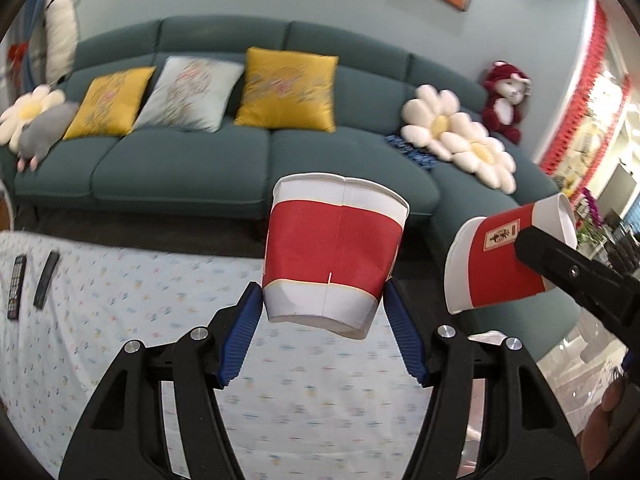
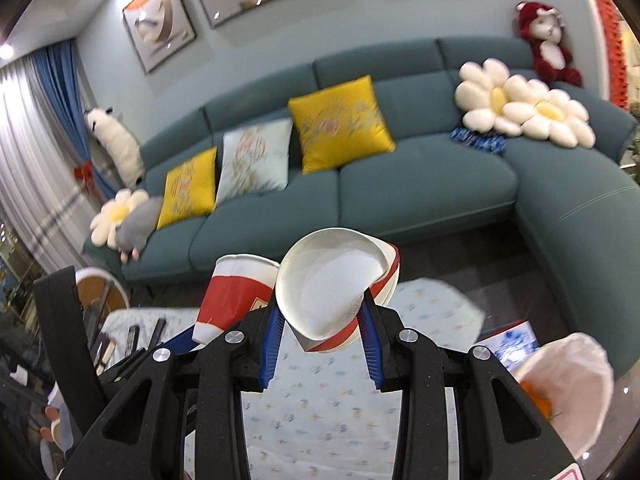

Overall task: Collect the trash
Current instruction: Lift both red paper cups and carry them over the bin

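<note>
Only from the right wrist we see the crushed cup point(image 2: 340, 300) is hollow, pinched by our right tool point(image 2: 322, 320). Our left tool point(image 1: 322, 308) clamps an upright cup point(image 1: 332, 248); remotes point(image 1: 16, 282) show there.

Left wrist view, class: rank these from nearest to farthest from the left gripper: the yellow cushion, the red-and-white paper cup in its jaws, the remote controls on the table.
1. red-and-white paper cup, clamped between the left gripper pads.
2. remote controls, far left on the table.
3. yellow cushion, on the sofa behind.

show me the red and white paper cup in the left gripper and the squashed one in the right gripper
Upright red and white paper cup point(image 1: 334, 250): left wrist view, on its red band.
Squashed red and white paper cup point(image 2: 332, 288): right wrist view, on its white inside.
</note>
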Demonstrator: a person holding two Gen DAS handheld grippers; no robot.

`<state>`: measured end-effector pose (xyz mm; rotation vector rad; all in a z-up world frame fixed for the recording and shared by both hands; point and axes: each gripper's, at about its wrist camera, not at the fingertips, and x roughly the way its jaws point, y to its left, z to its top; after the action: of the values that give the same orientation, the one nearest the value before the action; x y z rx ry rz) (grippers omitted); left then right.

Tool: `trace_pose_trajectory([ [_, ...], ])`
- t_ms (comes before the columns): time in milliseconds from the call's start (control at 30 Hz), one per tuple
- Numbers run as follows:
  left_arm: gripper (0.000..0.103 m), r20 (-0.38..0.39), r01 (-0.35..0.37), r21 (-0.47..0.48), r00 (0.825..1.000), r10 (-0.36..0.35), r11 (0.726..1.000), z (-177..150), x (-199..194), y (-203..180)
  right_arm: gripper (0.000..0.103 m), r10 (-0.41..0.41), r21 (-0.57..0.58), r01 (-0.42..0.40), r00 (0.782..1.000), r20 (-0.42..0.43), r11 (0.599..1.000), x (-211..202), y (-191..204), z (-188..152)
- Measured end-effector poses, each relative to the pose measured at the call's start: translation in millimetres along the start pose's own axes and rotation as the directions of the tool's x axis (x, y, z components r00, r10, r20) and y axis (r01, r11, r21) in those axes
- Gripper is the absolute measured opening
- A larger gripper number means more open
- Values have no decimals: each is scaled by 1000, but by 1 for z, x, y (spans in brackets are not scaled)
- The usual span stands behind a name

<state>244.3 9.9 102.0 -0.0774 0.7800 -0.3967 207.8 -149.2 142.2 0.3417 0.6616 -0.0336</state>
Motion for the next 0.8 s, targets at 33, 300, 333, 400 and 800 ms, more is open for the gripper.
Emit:
trace_pose_trajectory([
  [33, 60, 5, 10, 11, 1000, -10, 1000, 0, -4, -11, 34, -7, 5, 7, 1000, 16, 1000, -10, -8, 2],
  [300, 60, 11, 109, 115, 994, -111, 987, -11, -24, -117, 34, -76, 77, 68, 990, 119, 995, -92, -87, 8],
  [333, 60, 8, 122, 125, 992, -124, 985, -15, -25, -128, 34, -84, 89, 73, 988, 127, 993, -99, -96, 7],
  [400, 60, -6, 148, 146, 989, -149, 978, -23, -26, -152, 34, -106, 113, 90, 984, 141, 990, -115, -116, 3],
  [800, 60, -119, 235, 233, 970, -212, 944, -79, 6, -251, 34, -211, 257, 171, 968, 138, 951, -157, -225, -36],
])
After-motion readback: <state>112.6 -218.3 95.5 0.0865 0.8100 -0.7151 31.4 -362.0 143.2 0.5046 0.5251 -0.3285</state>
